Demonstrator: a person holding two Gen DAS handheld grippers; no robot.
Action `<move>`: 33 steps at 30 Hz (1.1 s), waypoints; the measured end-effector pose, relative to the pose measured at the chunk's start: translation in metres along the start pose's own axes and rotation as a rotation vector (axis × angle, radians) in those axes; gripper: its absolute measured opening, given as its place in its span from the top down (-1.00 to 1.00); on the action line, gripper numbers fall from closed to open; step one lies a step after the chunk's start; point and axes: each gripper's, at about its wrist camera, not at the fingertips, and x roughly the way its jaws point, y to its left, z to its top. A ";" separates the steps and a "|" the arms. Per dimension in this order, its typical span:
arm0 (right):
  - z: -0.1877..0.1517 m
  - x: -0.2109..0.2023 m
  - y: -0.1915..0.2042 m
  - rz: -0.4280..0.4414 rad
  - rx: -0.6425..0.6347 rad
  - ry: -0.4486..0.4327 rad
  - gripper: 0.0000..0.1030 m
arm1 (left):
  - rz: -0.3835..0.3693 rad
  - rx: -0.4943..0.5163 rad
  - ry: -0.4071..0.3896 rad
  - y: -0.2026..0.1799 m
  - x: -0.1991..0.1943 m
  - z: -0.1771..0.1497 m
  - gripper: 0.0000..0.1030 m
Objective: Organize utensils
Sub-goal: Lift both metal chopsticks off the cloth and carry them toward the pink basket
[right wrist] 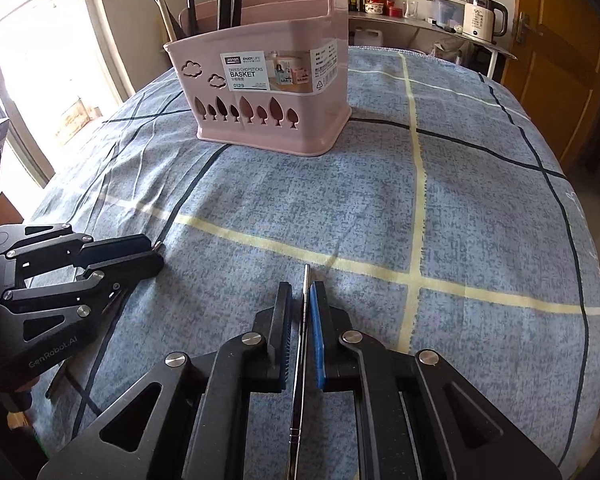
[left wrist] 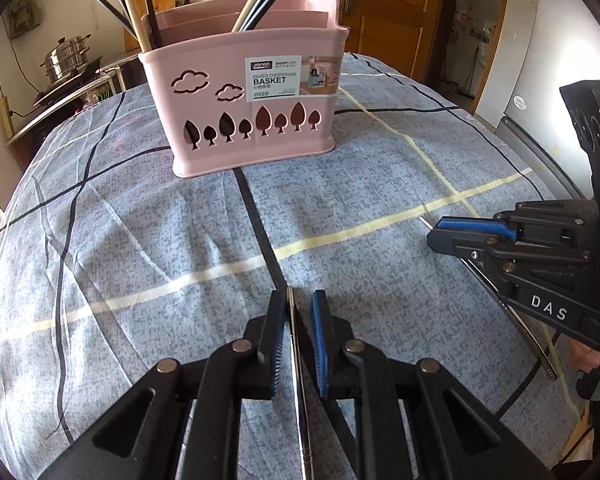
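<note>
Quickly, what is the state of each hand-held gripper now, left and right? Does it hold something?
Left hand-held gripper: closed on a thin metal utensil.
Right hand-held gripper: closed on another thin metal utensil.

- A basket stands on the table, toward its far side, with utensils upright in its back compartments.
- The left gripper is near the table's front edge, before the basket, with a metal chopstick between its fingers.
- The right gripper is beside it on the right, well apart, with a second chopstick between its fingers.
- A kettle stands on a shelf behind the table.
</note>
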 end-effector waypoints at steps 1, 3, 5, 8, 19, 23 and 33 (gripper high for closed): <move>0.001 0.000 -0.001 0.005 0.006 0.002 0.92 | -0.002 0.003 0.001 -0.002 0.001 0.001 0.82; 0.001 0.000 -0.003 0.016 0.016 0.003 0.92 | -0.005 0.010 0.005 -0.007 0.002 0.002 0.92; 0.002 -0.003 -0.002 0.024 0.018 -0.007 0.92 | -0.008 0.003 0.007 -0.008 0.002 0.004 0.92; 0.004 -0.014 -0.001 0.036 0.020 -0.040 0.92 | -0.021 -0.011 0.000 -0.006 -0.002 0.008 0.92; 0.032 -0.094 0.003 0.044 0.011 -0.264 0.92 | -0.039 -0.008 -0.187 0.004 -0.080 0.048 0.92; 0.041 -0.123 0.007 0.036 0.000 -0.342 0.92 | -0.043 -0.001 -0.264 0.006 -0.110 0.061 0.92; 0.045 -0.144 0.008 0.026 -0.005 -0.395 0.92 | -0.048 -0.010 -0.315 0.014 -0.130 0.066 0.92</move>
